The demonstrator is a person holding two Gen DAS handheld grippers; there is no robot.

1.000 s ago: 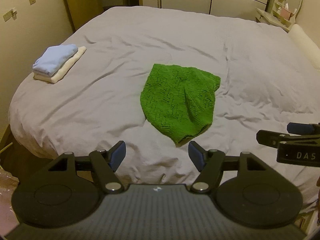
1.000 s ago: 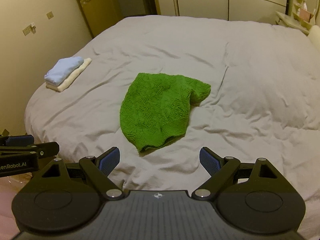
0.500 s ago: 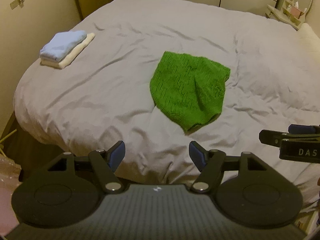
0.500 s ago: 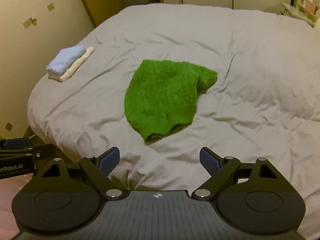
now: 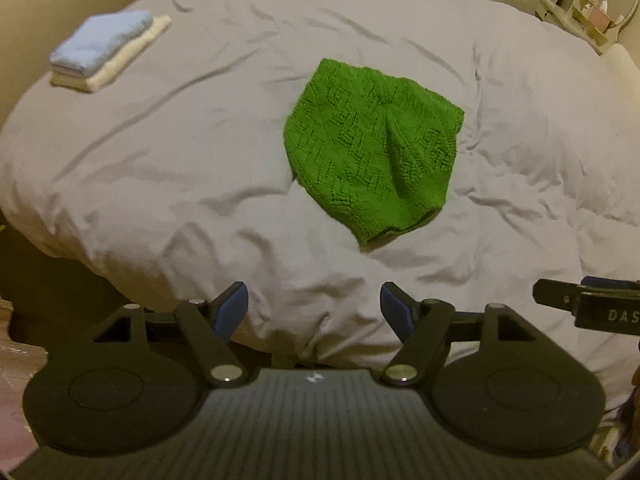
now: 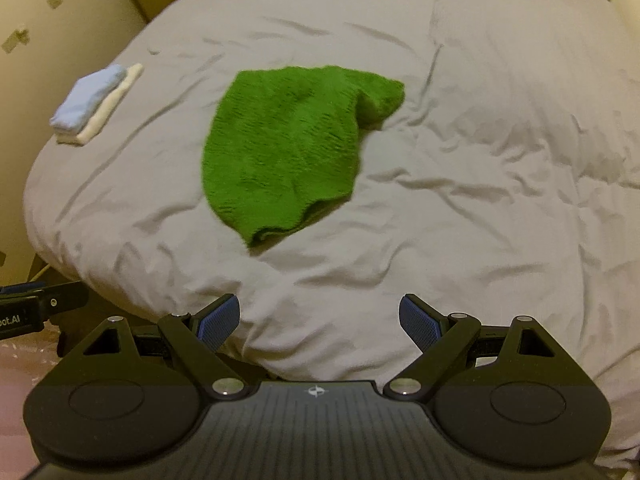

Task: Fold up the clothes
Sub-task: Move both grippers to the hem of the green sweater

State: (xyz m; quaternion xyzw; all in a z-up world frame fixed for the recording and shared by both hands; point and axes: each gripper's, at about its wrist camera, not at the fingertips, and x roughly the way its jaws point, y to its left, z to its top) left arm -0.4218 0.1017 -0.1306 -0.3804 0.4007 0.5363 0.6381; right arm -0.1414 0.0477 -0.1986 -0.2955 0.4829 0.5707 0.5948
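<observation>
The folded stack [image 5: 106, 50] lies at 10 o'clock on the bed [image 5: 160, 152], blurred. The green knit garment [image 5: 372, 148] lies mid-bed, larger in frame than before. Left gripper [image 5: 313, 308] and right gripper [image 6: 320, 318]: jaws released, empty. The writing "DAS" is cut off at the frame edge.

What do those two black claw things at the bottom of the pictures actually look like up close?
The left gripper and right gripper look alike: matte black plastic, two round discs on a ribbed base, angled link arms with silver pivot pins, and blue textured pads on the fingertips. Each base bears a small white logo. White lettering shows on their sides, partly cut off. No cables or sleeves show.
</observation>
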